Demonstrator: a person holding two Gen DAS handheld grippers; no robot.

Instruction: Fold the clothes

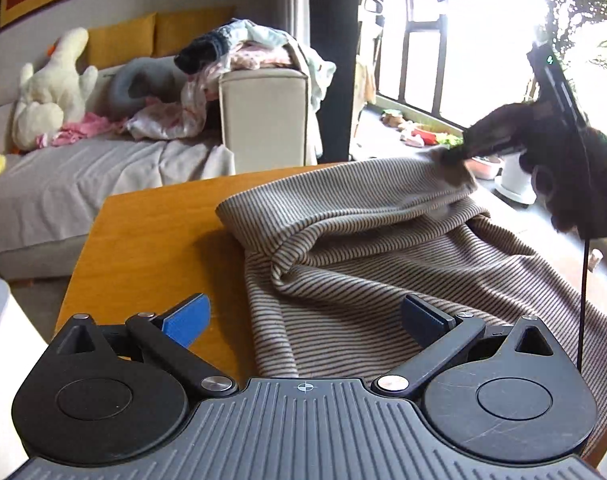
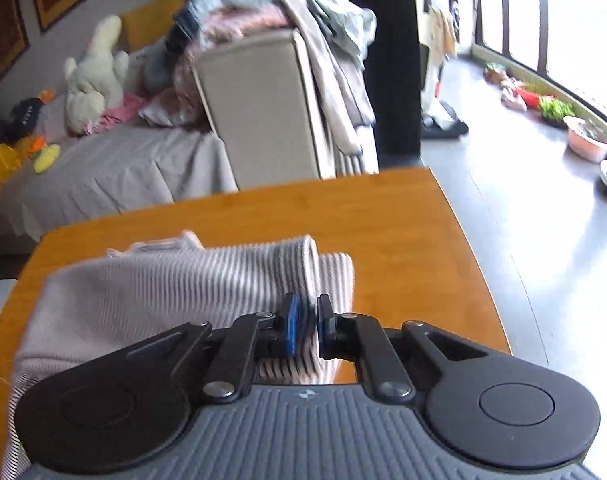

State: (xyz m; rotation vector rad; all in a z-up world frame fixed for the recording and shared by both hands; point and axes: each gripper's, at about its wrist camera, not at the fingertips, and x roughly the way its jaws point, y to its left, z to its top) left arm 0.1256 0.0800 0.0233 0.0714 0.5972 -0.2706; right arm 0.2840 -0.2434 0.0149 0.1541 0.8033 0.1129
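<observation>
A beige garment with thin dark stripes (image 1: 383,264) lies bunched on the orange wooden table (image 1: 151,240). My left gripper (image 1: 303,320) is open and empty, its blue pads wide apart just above the garment's near edge. My right gripper (image 2: 307,326) is shut on a fold of the striped garment (image 2: 175,280) and lifts it off the table (image 2: 403,240). In the left wrist view the right gripper (image 1: 455,156) shows at the upper right, pinching the raised far edge of the cloth.
A grey sofa (image 1: 103,176) with a white plush toy (image 1: 55,88) stands behind the table. A heap of clothes (image 1: 247,48) sits on the sofa's armrest. Pots and plants (image 2: 559,116) line the bright window on the right.
</observation>
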